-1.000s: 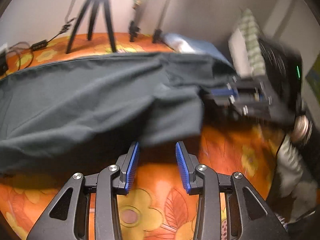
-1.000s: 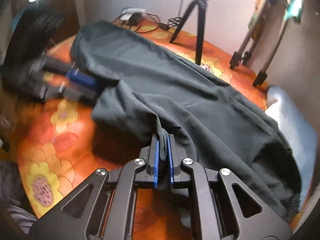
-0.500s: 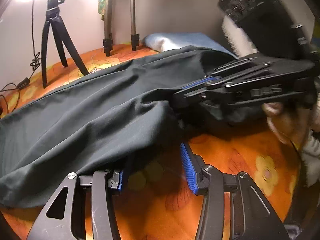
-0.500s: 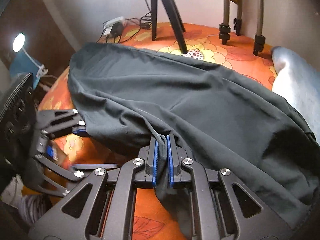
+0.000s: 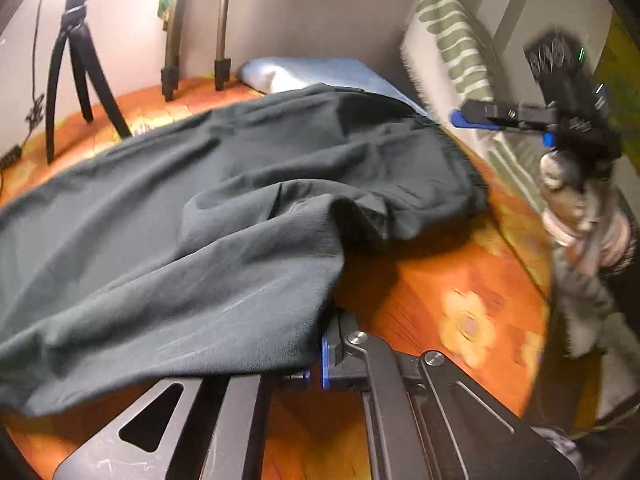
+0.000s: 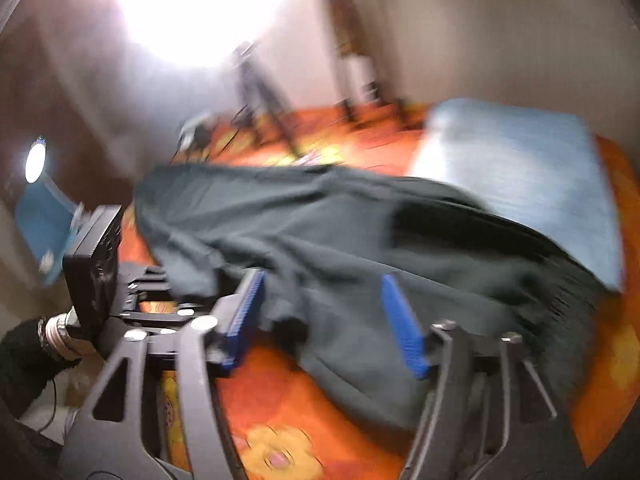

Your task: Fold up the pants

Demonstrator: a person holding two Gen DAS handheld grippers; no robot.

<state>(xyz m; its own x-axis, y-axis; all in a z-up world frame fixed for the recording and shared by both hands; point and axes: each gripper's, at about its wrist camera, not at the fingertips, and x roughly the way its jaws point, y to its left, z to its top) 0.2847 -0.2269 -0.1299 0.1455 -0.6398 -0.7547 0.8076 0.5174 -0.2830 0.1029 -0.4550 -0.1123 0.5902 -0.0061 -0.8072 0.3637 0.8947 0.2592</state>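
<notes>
The left wrist view shows the left gripper (image 5: 316, 364), its fingers just closed on an edge of the dark pants (image 5: 224, 216) lying across the orange flowered bedspread (image 5: 432, 280), beside a striped pillow (image 5: 452, 36). The right wrist view, blurred, shows the right gripper (image 6: 324, 324), its fingers just spread wide and empty above the pants (image 6: 360, 240), and a blue pillow (image 6: 520, 168).

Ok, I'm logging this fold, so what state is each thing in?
Pants: spread out, rumpled, not yet folded.
Left gripper: just closed on the pants' near edge.
Right gripper: just opened, empty, above the pants.
Lamp: on.
</notes>
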